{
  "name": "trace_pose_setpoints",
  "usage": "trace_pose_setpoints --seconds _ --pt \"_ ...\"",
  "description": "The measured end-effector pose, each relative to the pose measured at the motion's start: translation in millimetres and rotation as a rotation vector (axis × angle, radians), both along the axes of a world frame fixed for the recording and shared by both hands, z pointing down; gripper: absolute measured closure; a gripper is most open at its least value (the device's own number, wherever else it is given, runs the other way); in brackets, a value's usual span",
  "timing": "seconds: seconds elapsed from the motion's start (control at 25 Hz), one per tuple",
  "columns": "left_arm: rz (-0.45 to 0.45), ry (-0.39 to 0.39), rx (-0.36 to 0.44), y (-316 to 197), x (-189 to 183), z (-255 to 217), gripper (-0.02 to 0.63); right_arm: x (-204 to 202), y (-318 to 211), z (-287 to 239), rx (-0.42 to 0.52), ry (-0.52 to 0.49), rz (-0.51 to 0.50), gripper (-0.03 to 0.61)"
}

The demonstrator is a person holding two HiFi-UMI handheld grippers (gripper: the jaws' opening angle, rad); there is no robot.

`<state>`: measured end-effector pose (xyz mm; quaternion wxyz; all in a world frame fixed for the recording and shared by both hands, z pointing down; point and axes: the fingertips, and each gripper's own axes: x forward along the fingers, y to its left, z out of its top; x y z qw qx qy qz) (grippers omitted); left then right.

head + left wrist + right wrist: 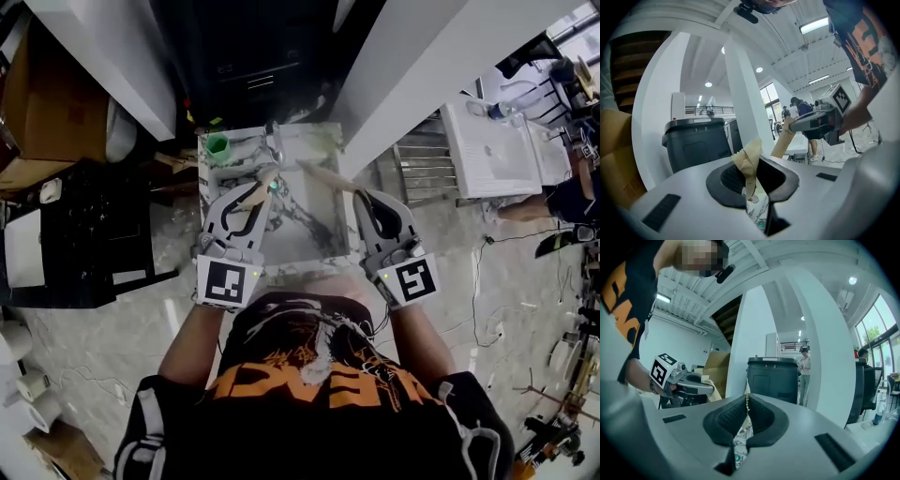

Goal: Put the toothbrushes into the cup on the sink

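A marble-patterned sink [319, 246] lies below me, with a green cup [217, 144] on its far left corner. My left gripper [263, 185] is over the basin, shut on a toothbrush in a tan paper wrapper [251, 192]. In the left gripper view [752, 177] the crumpled wrapper [748, 161] sticks up between the pads. My right gripper [362, 194] is shut on a second paper-wrapped toothbrush [323, 174], which points left toward the faucet. The right gripper view [746, 411] shows only the thin wrapper edge [747, 401] pinched between the jaws. Both grippers hang close together above the basin.
A chrome faucet [274, 141] stands at the sink's back edge. A dark bin [696, 140] and a white pillar [745, 98] rise behind it. Cardboard boxes [52, 94] and a black shelf [84, 234] are on the left, another white sink [492, 150] at far right.
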<state>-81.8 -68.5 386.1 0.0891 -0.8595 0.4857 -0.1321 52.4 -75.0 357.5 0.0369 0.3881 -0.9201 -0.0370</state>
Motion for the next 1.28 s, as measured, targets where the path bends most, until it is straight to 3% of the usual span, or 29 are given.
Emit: trace_pose_setpoints --seconds 0.6,1.28 --pt "0.03 0.009 -0.02 -65.5 49.5 9.0 0.54 43.1 -66.1 26.3 -0.035 0.028 0.03 0.563" --pt "0.055 -0.05 -0.145 -132.5 88.6 79.9 0.54 66.3 -155.6 101.6 -0.151 0.123 0.066 0.563"
